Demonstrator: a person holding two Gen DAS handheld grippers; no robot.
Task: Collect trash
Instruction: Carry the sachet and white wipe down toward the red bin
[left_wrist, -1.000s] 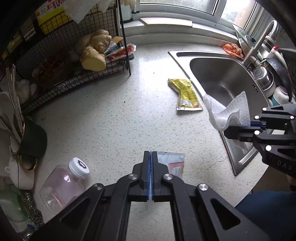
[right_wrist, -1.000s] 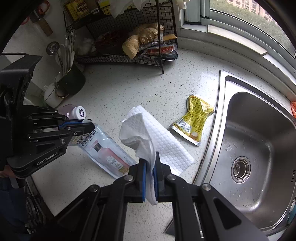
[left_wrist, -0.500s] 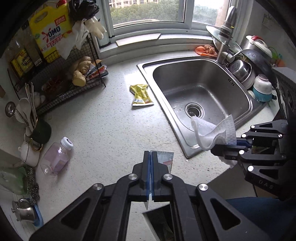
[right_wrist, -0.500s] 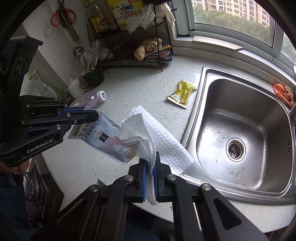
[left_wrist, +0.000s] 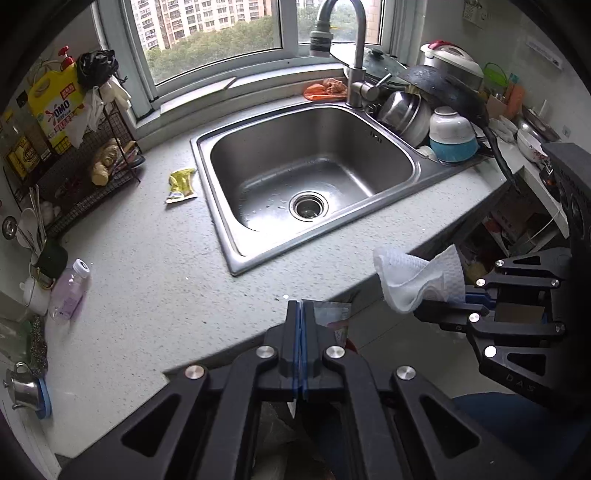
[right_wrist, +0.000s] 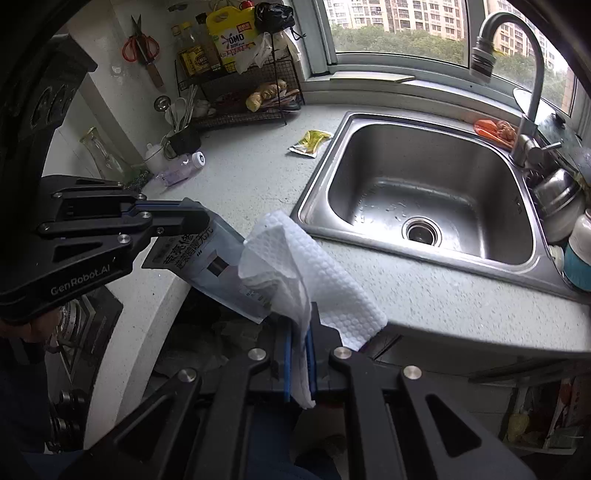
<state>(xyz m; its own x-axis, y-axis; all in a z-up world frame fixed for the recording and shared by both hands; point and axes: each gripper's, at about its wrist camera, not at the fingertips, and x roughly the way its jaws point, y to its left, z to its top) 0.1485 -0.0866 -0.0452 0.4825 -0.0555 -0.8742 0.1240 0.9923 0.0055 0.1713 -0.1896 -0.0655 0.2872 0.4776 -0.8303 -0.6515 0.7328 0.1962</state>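
Note:
My left gripper (left_wrist: 301, 310) is shut on a flat grey-pink plastic pouch (right_wrist: 218, 273), held in the air past the countertop's front edge; only its corner (left_wrist: 332, 314) shows beside the jaws in the left wrist view. My right gripper (right_wrist: 299, 332) is shut on a white embossed paper towel (right_wrist: 314, 280), which drapes upward and forward; that towel (left_wrist: 417, 280) appears right of the counter edge in the left wrist view. A yellow wrapper (left_wrist: 180, 184) lies on the counter left of the sink. A clear bottle with a white cap (left_wrist: 70, 291) lies on its side at the counter's left.
The steel sink (left_wrist: 314, 177) with its tall faucet (left_wrist: 354, 55) fills the counter's middle. Pots and bowls (left_wrist: 450, 136) are stacked to its right. A black wire rack (left_wrist: 92, 166) with ginger stands back left, with a utensil cup (left_wrist: 51, 258) near it.
Both grippers have pulled back from the counter toward its front edge and beyond, carrying the pouch and the towel. The sink and wrapper now look farther away.

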